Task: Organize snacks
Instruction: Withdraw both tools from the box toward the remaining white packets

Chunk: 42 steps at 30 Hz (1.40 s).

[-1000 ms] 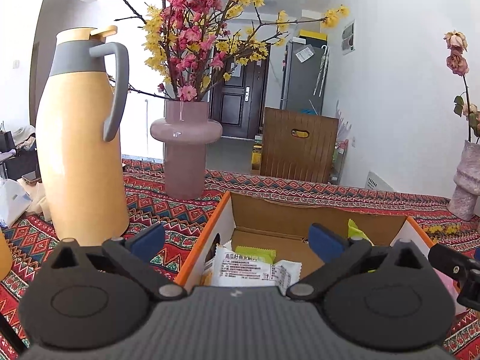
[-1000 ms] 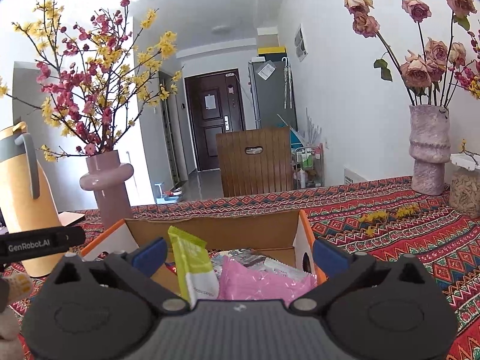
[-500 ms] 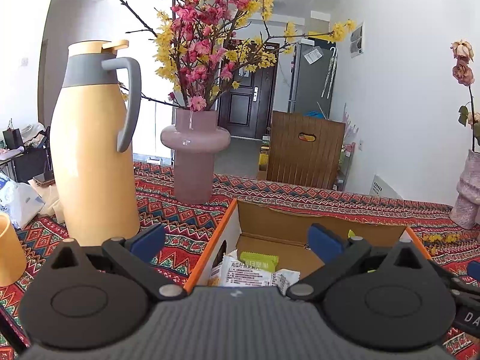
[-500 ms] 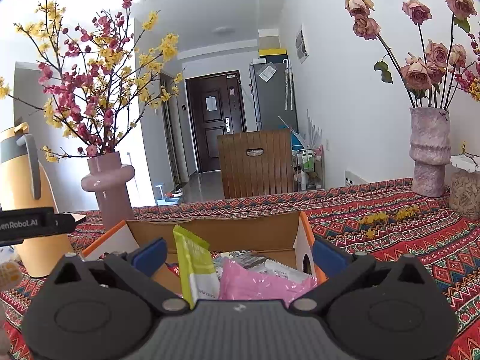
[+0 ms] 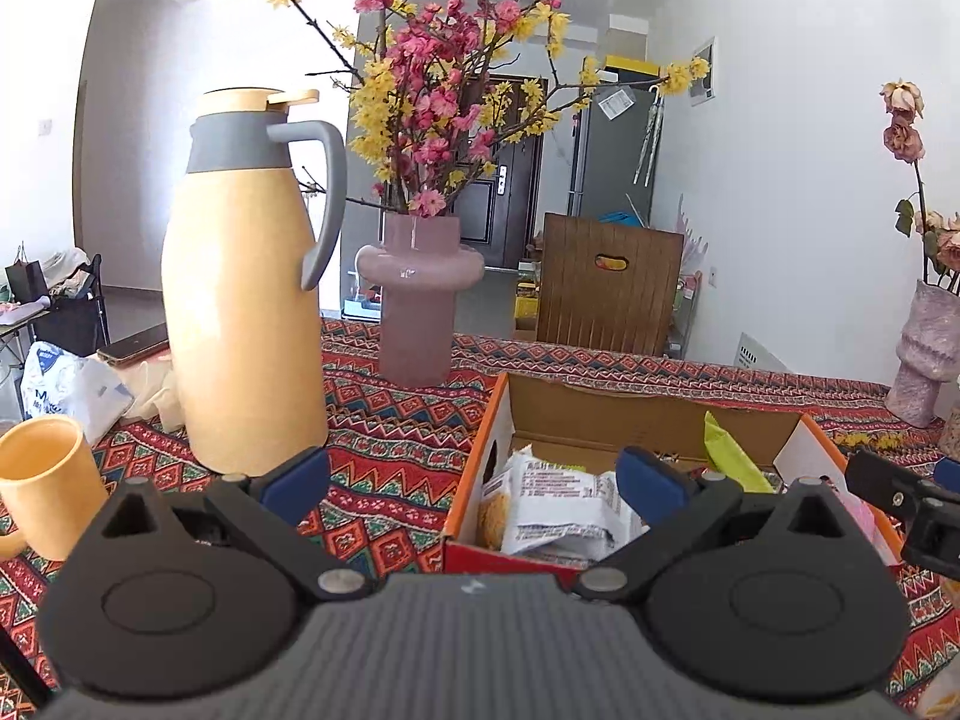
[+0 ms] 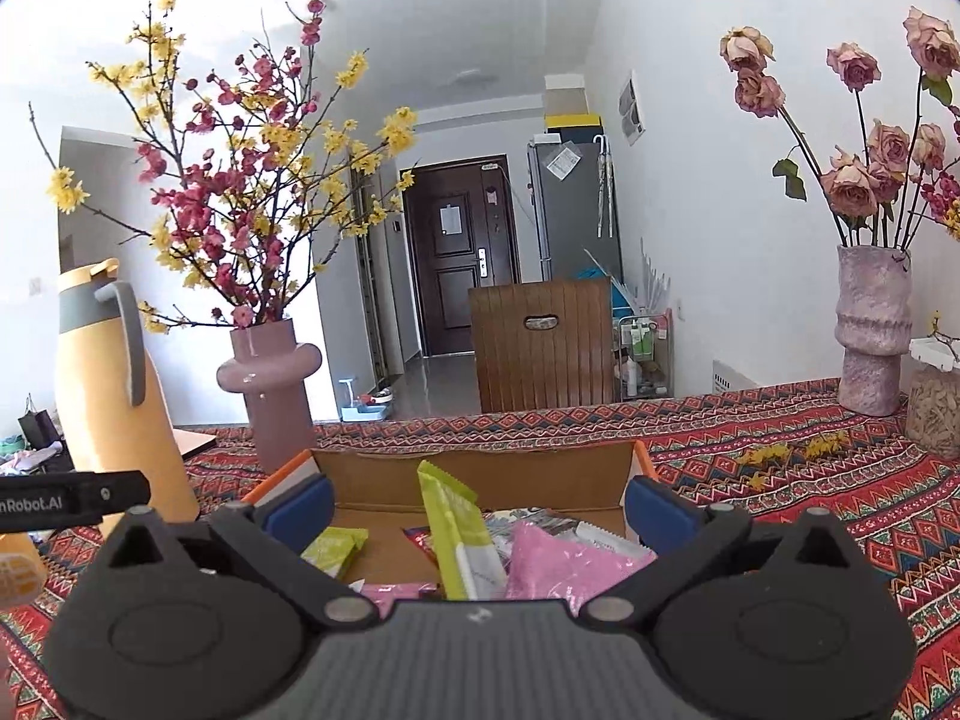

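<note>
Cardboard box (image 6: 480, 480) of snack packets (image 6: 564, 558): located directly ahead of right tool (image 6: 480, 510), spread, empty. Left tool (image 5: 474, 480) likewise spread. Risk: upright green packet (image 6: 456, 534) toppled by careless reach.

Black ribbed gripper (image 5: 474, 483) bodies, blue fingertip pads (image 6: 298, 509), silver pivot screws.

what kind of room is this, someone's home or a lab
Most likely a home, a dining area opening onto an entry hall. A patterned tablecloth carries a vase of blossom branches, a thermos jug and a cardboard box of snacks; behind stand a wooden chair and a dark front door.
</note>
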Tool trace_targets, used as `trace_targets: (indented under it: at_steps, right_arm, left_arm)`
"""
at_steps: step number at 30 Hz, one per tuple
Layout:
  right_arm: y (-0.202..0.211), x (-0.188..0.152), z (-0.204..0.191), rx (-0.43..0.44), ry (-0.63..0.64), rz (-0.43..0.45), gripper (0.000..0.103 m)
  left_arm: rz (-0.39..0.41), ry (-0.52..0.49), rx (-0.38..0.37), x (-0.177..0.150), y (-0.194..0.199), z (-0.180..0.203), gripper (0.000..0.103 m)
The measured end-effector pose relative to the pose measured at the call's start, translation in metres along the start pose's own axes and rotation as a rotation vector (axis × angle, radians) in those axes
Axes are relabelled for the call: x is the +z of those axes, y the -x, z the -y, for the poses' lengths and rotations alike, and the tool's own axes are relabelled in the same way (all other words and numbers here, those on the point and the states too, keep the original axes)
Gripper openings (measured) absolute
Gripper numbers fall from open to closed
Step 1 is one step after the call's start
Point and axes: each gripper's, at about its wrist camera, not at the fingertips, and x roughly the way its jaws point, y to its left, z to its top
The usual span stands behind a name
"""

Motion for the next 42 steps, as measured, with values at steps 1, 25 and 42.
trace_targets:
  at_steps: [1, 25, 42]
  right_arm:
    - [0.002, -0.002, -0.003, 0.004, 0.002, -0.006, 0.103]
    - [0.015, -0.072, -0.054, 0.015, 0.051, -0.197, 0.103]
    - [-0.008, -0.081, -0.089, -0.018, 0.127, -0.294, 0.094]
  left_arm:
    - [-0.006, -0.003, 0.000, -0.003, 0.002, -0.003, 0.103]
    - [-0.091, -0.065, -0.015, -0.057, -0.001, -0.077, 0.103]
    - [-0.140, -0.006, -0.062, -0.067, -0.009, -0.088, 0.103]
